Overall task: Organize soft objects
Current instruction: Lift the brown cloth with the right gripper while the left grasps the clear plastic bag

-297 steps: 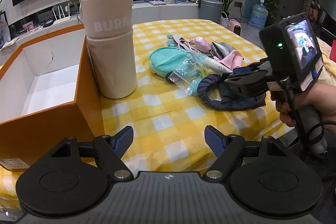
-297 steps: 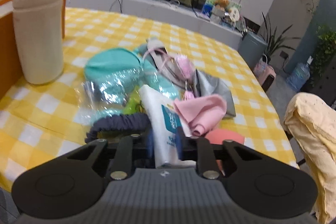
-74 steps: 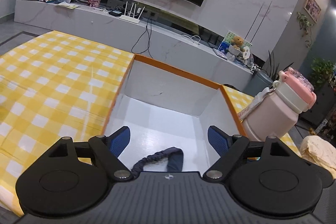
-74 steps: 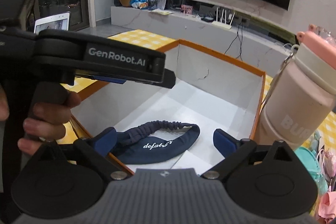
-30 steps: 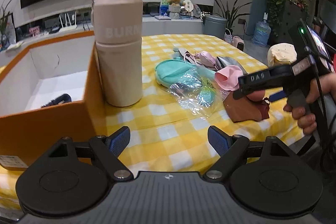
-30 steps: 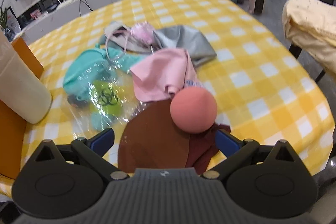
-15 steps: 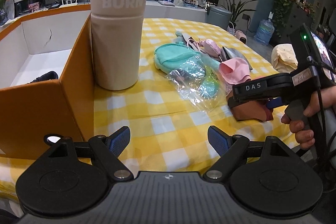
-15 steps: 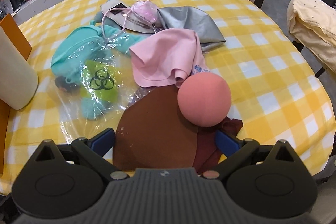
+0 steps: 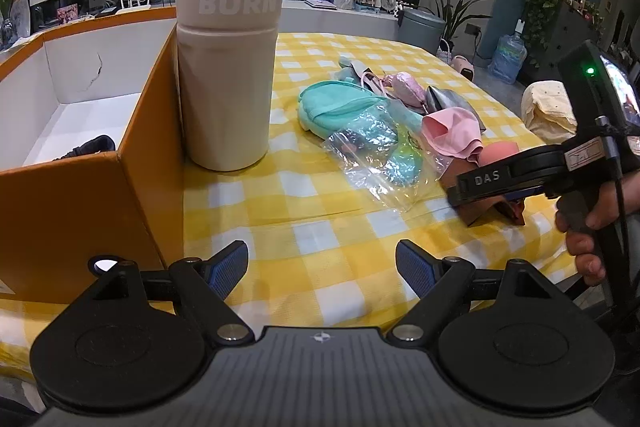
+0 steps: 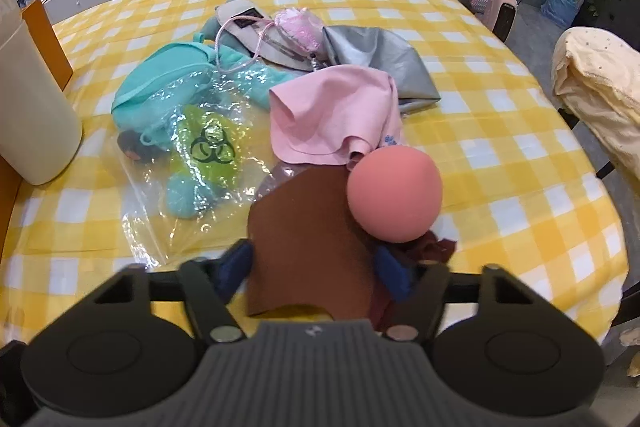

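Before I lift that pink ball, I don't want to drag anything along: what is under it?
The pink ball rests on a brown cloth, with a darker red fold showing at its near edge. The pink cloth reaches its far side. The contact patch itself is hidden.

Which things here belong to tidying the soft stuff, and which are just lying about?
Job: brown cloth, pink cloth, grey cloth, teal pouch, orange box.
Lying about: pink ball, beige bottle, clear plastic bag.
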The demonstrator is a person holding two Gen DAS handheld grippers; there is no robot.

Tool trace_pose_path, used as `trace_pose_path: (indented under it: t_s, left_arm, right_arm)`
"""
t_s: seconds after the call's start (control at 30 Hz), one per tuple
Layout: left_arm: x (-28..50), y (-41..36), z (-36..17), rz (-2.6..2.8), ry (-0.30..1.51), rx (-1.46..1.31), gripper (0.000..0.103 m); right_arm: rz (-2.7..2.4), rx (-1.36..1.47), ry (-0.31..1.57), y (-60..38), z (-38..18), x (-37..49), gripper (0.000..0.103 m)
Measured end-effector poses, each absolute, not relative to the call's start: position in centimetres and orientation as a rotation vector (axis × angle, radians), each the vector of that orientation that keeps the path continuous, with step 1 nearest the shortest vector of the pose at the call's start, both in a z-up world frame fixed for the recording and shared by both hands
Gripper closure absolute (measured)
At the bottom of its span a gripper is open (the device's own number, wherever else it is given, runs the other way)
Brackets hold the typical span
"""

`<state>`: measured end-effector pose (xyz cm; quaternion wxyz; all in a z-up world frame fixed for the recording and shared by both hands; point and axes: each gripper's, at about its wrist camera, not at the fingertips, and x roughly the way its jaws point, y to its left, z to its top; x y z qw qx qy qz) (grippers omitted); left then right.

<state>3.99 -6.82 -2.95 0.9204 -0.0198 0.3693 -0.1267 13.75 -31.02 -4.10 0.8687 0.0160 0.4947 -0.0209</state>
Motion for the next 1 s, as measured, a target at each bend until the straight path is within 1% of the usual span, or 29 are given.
trace_pose_path:
  t_s: [0.03,0.07,0.1,0.17,0.2,0.3,0.53,0.63,0.7,0.77,1.0]
  left_arm:
    - [4.0,-6.9,-2.9,-0.260,0.759,-0.038,0.005]
    - [4.0,-7.0,-2.9,-0.260,0.757,-0.035,0.005]
    - [4.1,-7.1,-2.9,-0.258,0.756,-0.033,0.005]
    - [4.3,-7.4,-2.8,-0.256,0.753,-0.030,0.005]
    - [4.4,-7.6,-2.8,-0.259,0.751,-0.030,0.005]
    - [4.8,-8.5,-2.5,-0.272,0.737,-0.026,0.005]
    - [6.8,-11.0,-2.7,-0.348,0.673,0.005,0.005]
    - [7.5,-11.9,-3.0,-0.384,0.608,0.008,0.005]
    - [8.1,-12.7,-3.3,-0.421,0.606,0.031,0.005]
    - [8.7,-13.8,-3.8,-0.446,0.614,0.054,0.005]
    - [10.6,-17.7,-5.3,-0.450,0.603,0.170,0.005]
  right_arm:
    - [-0.046,0.028,1.032,-31.1,-4.0,13.7,0.053]
    - [-0.051,0.023,1.030,-31.2,-3.9,13.6,0.065]
    - [-0.053,0.019,1.028,-31.4,-3.8,13.5,0.074]
    - [-0.056,0.010,1.025,-31.8,-3.6,13.4,0.084]
    - [-0.059,0.006,1.025,-32.0,-3.5,13.3,0.088]
    - [-0.045,0.005,1.021,-32.6,-3.3,13.1,0.094]
    - [0.063,0.015,0.942,-32.9,-0.9,11.6,0.095]
    - [0.104,0.112,0.909,-33.9,0.2,11.1,0.095]
    - [0.137,0.195,0.878,-34.7,0.9,10.9,0.095]
    - [0.159,0.219,0.849,-34.8,1.5,10.7,0.095]
    - [0.155,0.240,0.871,-35.0,1.1,10.9,0.095]
